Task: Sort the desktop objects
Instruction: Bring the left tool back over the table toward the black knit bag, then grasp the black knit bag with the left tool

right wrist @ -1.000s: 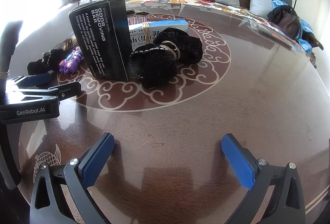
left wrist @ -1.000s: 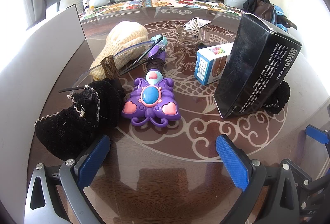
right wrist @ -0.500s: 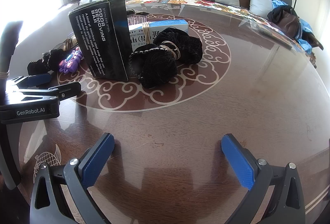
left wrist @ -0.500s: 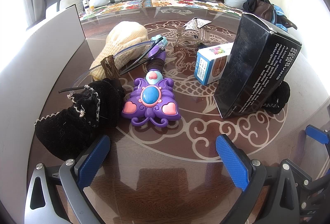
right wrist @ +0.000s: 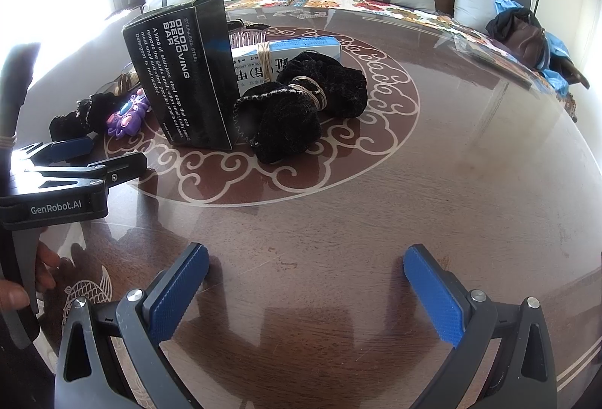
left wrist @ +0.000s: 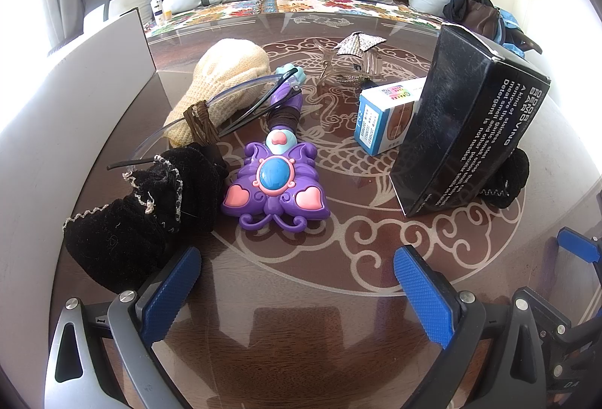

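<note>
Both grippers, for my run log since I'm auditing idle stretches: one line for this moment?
left gripper: open, empty | right gripper: open, empty | purple butterfly toy, black box: untouched on table

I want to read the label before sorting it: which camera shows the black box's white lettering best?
The right wrist view: the black box faces that camera, with ODOR REMOVING BAR large and legible. The left wrist view shows the black box leaning at an angle, its lettering running sideways and partly foreshortened.
</note>
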The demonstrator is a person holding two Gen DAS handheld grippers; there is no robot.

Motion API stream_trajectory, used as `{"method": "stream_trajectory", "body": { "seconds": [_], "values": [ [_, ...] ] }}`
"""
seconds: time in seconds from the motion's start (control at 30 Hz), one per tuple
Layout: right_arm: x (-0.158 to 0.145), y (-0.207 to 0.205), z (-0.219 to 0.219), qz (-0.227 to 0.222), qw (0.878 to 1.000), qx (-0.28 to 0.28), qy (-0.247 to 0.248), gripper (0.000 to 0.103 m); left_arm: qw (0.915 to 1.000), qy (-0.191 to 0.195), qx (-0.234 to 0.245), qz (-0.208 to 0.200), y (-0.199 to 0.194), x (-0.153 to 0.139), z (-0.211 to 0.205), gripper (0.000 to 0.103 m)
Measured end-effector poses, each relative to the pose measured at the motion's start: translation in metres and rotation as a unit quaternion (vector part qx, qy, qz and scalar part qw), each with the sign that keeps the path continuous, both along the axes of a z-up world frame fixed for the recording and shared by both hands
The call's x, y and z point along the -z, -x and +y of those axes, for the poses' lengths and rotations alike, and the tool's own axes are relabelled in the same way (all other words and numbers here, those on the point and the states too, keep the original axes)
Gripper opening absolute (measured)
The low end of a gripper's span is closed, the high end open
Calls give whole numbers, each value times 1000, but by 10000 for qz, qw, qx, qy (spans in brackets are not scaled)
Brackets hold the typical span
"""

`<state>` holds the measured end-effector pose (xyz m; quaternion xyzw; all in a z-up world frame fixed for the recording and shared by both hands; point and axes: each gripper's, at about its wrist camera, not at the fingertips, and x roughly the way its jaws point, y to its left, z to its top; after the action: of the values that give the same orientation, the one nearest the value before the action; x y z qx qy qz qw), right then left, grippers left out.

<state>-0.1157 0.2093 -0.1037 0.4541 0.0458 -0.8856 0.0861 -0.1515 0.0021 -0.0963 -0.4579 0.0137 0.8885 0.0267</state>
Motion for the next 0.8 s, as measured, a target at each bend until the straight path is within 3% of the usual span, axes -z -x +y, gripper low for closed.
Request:
{"method": "stream_trajectory", "body": {
  "seconds": [0.17, 0.37, 0.43, 0.53, 0.8],
  "values": [
    [-2, -1, 0, 5, 10000, 26, 28, 103, 9996, 25, 66, -277, -26, -7, -6, 103],
    [-1, 1, -3, -12, 10000, 32, -76, 103, 9997, 172, -50, -158, -66, -13, -40, 103],
    [0, -1, -2, -11, 10000, 34, -77, 103, 9995, 269, -167, -17, -63, -21, -47, 103],
    [0, 0, -2, -12, 10000, 33, -76, 103, 9997, 94, -211, 70, -45, -31, -58, 103],
    [0, -1, -2, -8, 10000, 32, -75, 103, 9969, 352, 585, -387, 11, -29, -63, 103]
  ]
}}
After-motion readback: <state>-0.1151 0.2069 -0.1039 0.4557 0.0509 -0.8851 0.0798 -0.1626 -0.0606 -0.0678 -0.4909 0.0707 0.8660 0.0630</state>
